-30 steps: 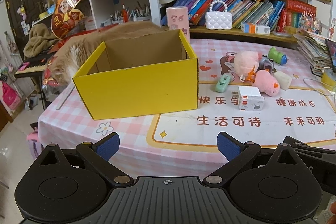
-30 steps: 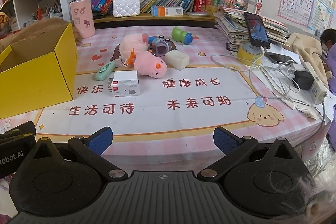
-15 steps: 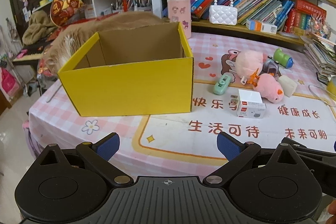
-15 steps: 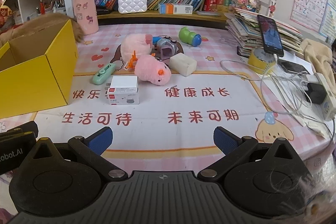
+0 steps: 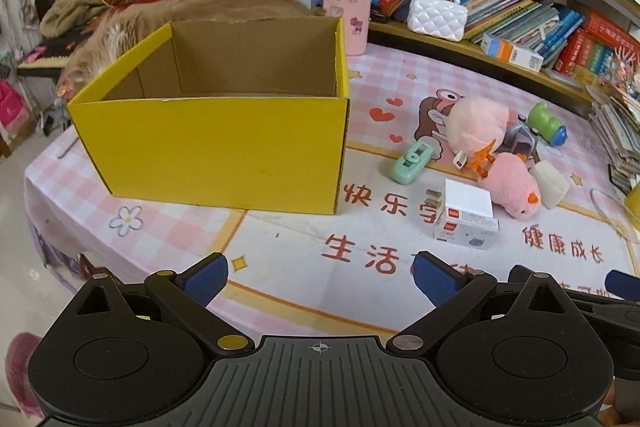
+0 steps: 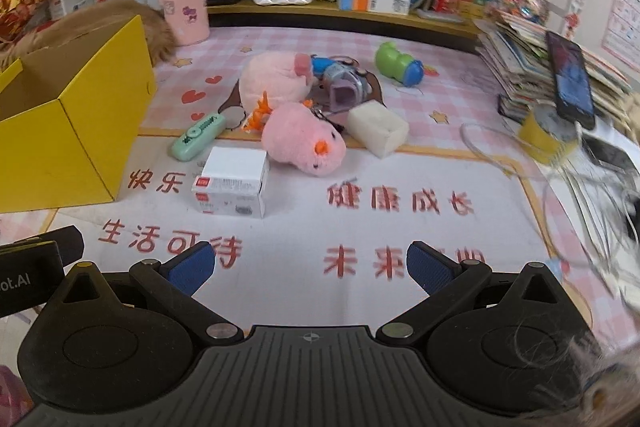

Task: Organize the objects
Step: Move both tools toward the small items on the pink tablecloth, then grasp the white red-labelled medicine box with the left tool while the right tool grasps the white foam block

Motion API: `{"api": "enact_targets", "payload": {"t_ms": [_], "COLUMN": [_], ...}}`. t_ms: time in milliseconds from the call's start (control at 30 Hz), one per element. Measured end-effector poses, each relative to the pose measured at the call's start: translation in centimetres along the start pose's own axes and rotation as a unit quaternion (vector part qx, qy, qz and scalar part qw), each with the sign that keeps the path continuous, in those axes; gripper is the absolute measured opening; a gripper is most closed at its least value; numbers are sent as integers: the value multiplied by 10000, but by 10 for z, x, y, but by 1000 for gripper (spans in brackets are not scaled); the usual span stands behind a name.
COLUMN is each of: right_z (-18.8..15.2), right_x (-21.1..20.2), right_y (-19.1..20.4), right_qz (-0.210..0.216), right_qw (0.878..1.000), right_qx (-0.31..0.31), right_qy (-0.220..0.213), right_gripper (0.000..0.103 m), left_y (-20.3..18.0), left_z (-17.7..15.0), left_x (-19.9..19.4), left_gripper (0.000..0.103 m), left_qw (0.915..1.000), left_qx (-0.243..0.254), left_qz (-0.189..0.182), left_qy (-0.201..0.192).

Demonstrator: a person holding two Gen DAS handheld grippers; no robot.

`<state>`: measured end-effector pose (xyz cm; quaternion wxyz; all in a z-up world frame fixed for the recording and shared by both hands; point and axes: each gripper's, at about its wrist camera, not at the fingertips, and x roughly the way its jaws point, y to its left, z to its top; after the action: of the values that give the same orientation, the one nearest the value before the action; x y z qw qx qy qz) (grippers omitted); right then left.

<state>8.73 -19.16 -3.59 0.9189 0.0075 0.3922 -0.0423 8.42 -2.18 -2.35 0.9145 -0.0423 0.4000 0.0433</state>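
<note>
Both of my claws have come in over the bench edge since a second ago, so the yellow box point(image 5: 224, 147) and the clutter loom larger. My left claw point(image 5: 320, 277) and right claw point(image 6: 308, 265) each stand wide apart, holding nothing, I judge ready for a first pick. Open top up, the box sits at 11 o'clock of the pile, handy as the drop spot; nothing shows inside it. Loose things bunch at 12 o'clock of my right claw: 2 pink plush toys point(image 6: 304, 139), 1 white carton point(image 6: 232, 183) nearest me, 1 mint green gadget point(image 6: 198, 139), 1 white block point(image 6: 378, 129), 1 purple toy camera point(image 6: 346, 89) and 1 green toy point(image 6: 398, 65) farthest back.
</note>
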Motion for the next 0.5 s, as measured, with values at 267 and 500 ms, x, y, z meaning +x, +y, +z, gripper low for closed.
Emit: {"api": "enact_targets", "payload": {"t_ms": [267, 500], "right_z": [22, 38], "right_x": [20, 36], "right_y": [-23, -54], "right_qz": [176, 254], "right_qw": [9997, 9993], "right_qx": [-91, 218], "right_qy": [-109, -183], "right_gripper": [102, 101], "left_y": [-23, -52], "left_z": [10, 18], "left_x": [13, 27], "left_gripper": [100, 98], "left_qw": [9999, 9996], "left_qx": [-43, 30], "left_qz": [89, -247], "left_qy": [71, 99]}}
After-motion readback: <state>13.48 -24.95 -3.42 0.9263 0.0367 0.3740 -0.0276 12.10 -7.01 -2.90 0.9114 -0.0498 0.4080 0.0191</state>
